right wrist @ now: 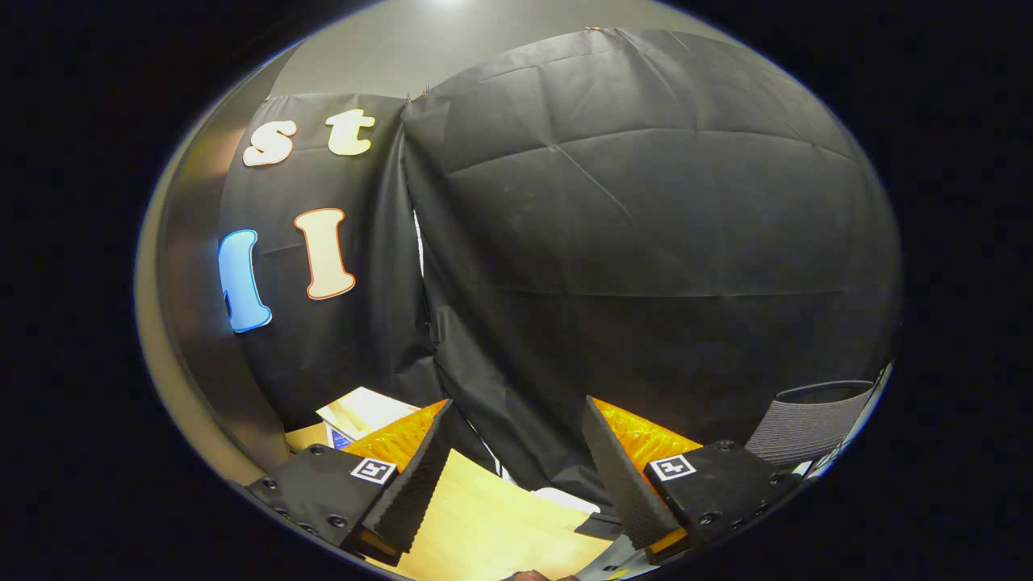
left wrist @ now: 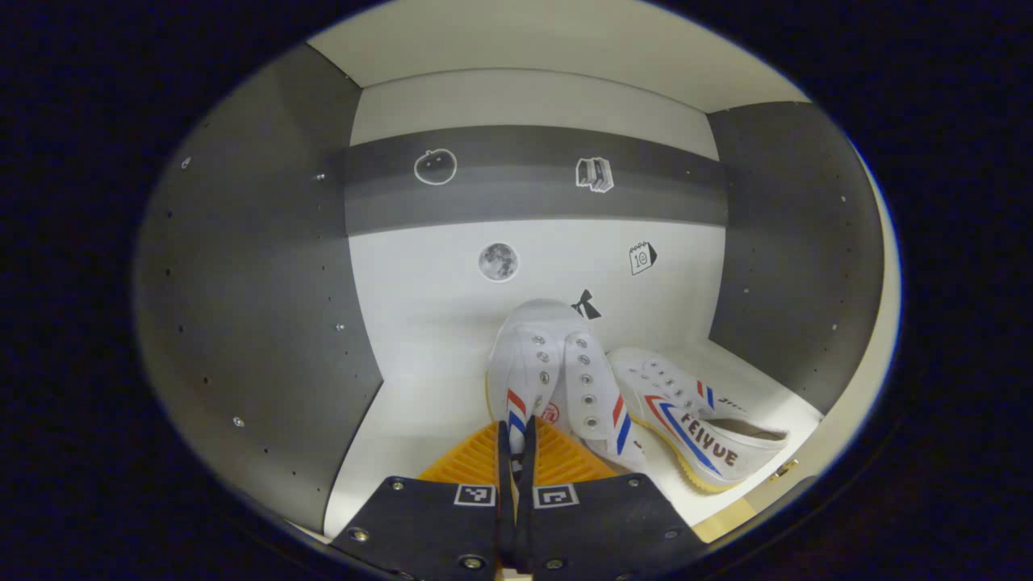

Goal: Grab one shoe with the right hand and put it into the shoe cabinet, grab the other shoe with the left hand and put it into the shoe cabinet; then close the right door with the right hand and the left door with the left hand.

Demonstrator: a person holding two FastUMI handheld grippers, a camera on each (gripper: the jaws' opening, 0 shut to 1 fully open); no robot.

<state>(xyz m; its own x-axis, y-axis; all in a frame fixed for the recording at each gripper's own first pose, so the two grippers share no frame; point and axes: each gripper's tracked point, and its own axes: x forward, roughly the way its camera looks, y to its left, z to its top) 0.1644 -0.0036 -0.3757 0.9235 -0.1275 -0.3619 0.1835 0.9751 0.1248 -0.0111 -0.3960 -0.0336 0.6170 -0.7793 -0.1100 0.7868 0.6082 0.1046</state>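
Fingers of the left gripper (left wrist: pixel 516 452) are drawn together, nearly touching, and clamp the heel edge of a white canvas shoe (left wrist: pixel 545 367) inside the shoe cabinet (left wrist: pixel 258 323). That held shoe points toe-first at the cabinet's back panel (left wrist: pixel 452 290), its sole on or just above the white cabinet floor (left wrist: pixel 403 428); contact with the floor cannot be confirmed. A second shoe (left wrist: pixel 694 420) of the same pattern, with red and blue stripes, lies on its side on the cabinet floor just to the right, its toe close against the held shoe. Grey side walls flank the compartment, and small stickers sit on the back panel.

In the right gripper view, the right gripper (right wrist: pixel 512 476) has its fingers spread wide with nothing between them. It faces the black booth cloth (right wrist: pixel 646 242), above a light wooden worktop (right wrist: pixel 484 524). Papers (right wrist: pixel 363 411) lie at the far left of that worktop, and a grey mesh chair back (right wrist: pixel 815 424) stands at the right edge.
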